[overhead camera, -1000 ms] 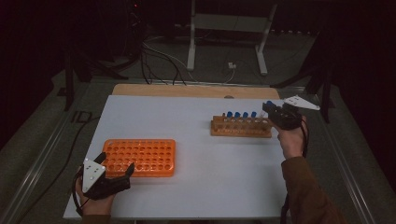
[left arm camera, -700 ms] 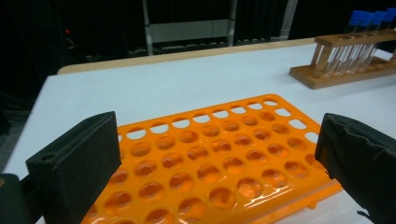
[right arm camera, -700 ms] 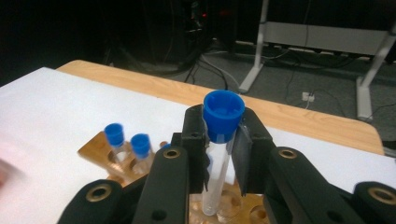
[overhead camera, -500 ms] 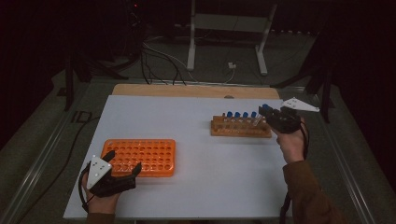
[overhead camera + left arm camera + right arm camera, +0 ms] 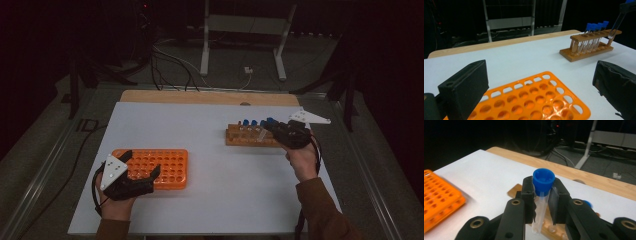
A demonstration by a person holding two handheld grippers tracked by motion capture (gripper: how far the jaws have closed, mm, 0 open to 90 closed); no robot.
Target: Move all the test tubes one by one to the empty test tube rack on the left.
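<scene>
Counts from my side:
- 1 orange plastic tube rack with round holes, holes all empty.
- 1 brown wooden tube rack.
- 4 clear tubes with blue caps standing in the wooden rack.
- 1 more clear blue-capped tube clamped in my right tongs, so 5 tubes total.
- 2 tongs: left tongs plus the right.
- 1 white bench.
</scene>
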